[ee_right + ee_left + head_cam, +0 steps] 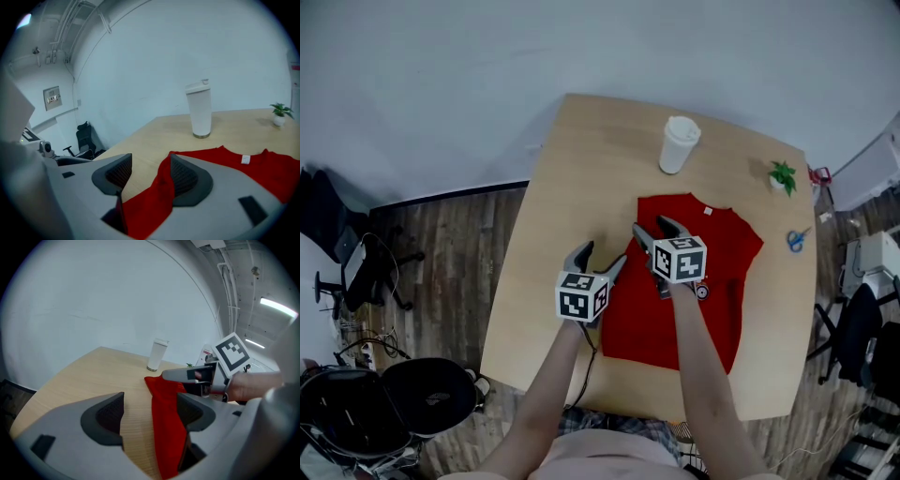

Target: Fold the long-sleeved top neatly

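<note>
The red long-sleeved top (712, 272) lies on the wooden table (572, 187) with its left side folded in, collar toward the far edge. My left gripper (600, 258) hovers at the top's left edge. In the left gripper view its jaws (149, 411) stand wide apart, and the red cloth (166, 427) runs along the right one untouched by the left. My right gripper (653, 227) is over the upper left shoulder. Its jaws (149, 173) are apart, a ridge of red cloth (159, 197) leaning on the right pad only. The white neck label (245, 159) shows.
A white lidded cup (679, 144) stands beyond the collar. A small potted plant (783, 175) and blue scissors (798, 239) sit near the table's right edge. Office chairs (356, 272) and a black stool (431, 394) stand on the floor at the left.
</note>
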`<state>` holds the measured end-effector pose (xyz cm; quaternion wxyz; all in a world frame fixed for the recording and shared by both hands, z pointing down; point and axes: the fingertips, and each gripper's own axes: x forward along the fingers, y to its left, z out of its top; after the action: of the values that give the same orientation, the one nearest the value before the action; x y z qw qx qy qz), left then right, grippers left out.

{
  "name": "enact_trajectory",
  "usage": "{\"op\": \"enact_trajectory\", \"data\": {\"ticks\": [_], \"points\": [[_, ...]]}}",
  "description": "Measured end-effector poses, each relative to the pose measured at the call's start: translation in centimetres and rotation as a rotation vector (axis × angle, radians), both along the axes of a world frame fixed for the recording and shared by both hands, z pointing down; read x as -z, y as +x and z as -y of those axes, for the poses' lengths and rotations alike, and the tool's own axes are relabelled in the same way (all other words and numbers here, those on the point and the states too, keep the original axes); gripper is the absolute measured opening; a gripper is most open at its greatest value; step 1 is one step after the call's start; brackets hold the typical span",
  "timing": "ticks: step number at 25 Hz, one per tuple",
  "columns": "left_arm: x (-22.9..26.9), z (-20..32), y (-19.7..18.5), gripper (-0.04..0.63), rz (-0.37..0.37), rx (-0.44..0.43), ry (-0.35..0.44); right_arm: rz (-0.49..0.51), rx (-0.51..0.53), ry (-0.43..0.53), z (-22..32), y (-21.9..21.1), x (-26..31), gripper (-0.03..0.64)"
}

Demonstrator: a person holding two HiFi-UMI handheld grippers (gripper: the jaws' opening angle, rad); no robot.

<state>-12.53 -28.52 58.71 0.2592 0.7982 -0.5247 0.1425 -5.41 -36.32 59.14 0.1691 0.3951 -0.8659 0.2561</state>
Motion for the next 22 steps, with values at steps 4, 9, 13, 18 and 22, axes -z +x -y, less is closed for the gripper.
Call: {"op": "enact_trajectory", "data": {"ticks": [4, 9, 13, 18, 22], "points": [[0.1, -0.3, 0.4, 0.334, 0.0, -0.003, 0.002, -0.023, -0.091, 0.009, 0.1, 3.1, 0.2, 0.246], [0.3, 0.2, 2.0, 0.334, 0.009, -0.034, 0.008, -0.052, -0.14, 0.015, -0.6, 6.9, 0.4, 0.239], [0.8, 1.7, 3.7, 0.334, 0.042, -0.083, 0.022, -0.098, -0.174, 0.048, -1.0, 10.8, 1.5, 0.238], [1.0, 4.7, 6.8, 0.337, 0.115, -0.17, 0.017, -0.145, -0.249, 0.069, -1.1, 17.8, 2.9, 0.238], [1.0, 7.4, 9.4, 0.341, 0.192, -0.268, 0.015, -0.221, -0.261, 0.082, -0.7, 23.3, 3.3, 0.238]]}}
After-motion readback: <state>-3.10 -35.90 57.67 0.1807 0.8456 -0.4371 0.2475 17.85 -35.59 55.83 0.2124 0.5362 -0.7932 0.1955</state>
